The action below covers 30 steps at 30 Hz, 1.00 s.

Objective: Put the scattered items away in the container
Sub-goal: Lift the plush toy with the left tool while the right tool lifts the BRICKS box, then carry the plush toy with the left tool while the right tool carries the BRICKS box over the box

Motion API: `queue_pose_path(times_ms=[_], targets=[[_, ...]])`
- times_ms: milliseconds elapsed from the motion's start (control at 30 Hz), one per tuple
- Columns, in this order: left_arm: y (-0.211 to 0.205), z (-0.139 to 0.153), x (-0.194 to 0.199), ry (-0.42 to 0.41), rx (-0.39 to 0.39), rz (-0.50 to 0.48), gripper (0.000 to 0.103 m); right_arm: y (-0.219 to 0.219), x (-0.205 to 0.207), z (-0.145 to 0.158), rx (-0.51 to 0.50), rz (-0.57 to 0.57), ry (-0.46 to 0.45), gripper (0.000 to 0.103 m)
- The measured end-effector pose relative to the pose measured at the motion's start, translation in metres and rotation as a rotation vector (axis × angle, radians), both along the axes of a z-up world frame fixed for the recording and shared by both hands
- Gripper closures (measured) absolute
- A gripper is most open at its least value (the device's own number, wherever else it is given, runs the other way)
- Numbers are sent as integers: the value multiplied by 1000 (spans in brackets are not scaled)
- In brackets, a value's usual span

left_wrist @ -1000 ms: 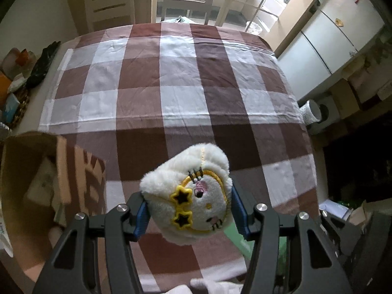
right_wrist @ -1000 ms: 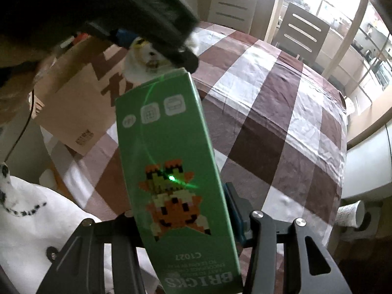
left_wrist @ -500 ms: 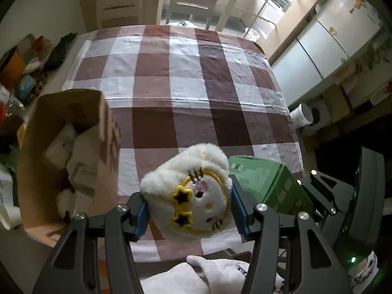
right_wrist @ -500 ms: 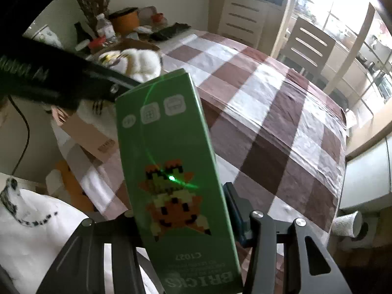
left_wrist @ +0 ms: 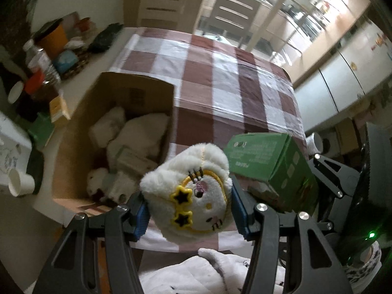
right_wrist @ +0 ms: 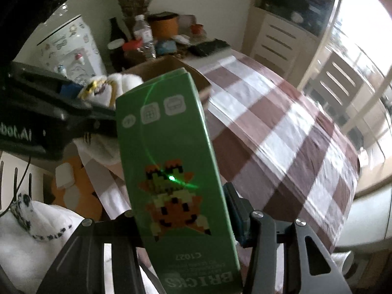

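Right, both grippers were loaded; the left gripper (left_wrist: 188, 212) was clamped on a white plush toy (left_wrist: 189, 196), blue pads (left_wrist: 141, 216) pressed into the fluff on either side; the right gripper (right_wrist: 186, 223) was closed on a tall green bricks box (right_wrist: 176, 171), gripped low on its long sides, the far pad showing at the box edge, the near one hidden behind the cardboard.

Landmark was the open cardboard box (left_wrist: 80, 132) at the edge of the checked tablecloth (left_wrist: 235, 83); the plush hung just beside its near corner, not yet over the opening; the green box (left_wrist: 272, 169) sat on the far side of the plush from the carton, further off it; inside the carton lay several pale soft things and a small packet, blurred, can't name them.

Handling, judged: plush is light and squashy, gives under the pads, unlikely to slip or break, can simply be dropped; a grip across the head's widest part seems fine. Green box looks light, stiff, smooth-faced card; held near one end it could pivot or slide; pinching too hard may dent the walls; carton is partly full, so it may need laying flat.
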<state>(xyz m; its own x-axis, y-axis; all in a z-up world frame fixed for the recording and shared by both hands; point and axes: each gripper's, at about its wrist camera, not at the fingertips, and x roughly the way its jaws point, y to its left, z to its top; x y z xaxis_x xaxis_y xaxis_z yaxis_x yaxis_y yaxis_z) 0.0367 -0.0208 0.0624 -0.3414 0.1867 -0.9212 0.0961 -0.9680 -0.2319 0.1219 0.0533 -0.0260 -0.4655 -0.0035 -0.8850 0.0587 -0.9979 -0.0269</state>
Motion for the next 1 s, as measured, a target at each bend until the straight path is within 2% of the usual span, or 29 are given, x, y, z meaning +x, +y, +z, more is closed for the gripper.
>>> queue_pose_path(times_ms=[400, 1000], targets=[[-57, -6, 12, -7, 12, 128, 46, -34, -53, 22, -25, 107, 25, 53], [-122, -5, 12, 3, 8, 263, 45, -39, -128, 25, -157, 64, -71, 53]])
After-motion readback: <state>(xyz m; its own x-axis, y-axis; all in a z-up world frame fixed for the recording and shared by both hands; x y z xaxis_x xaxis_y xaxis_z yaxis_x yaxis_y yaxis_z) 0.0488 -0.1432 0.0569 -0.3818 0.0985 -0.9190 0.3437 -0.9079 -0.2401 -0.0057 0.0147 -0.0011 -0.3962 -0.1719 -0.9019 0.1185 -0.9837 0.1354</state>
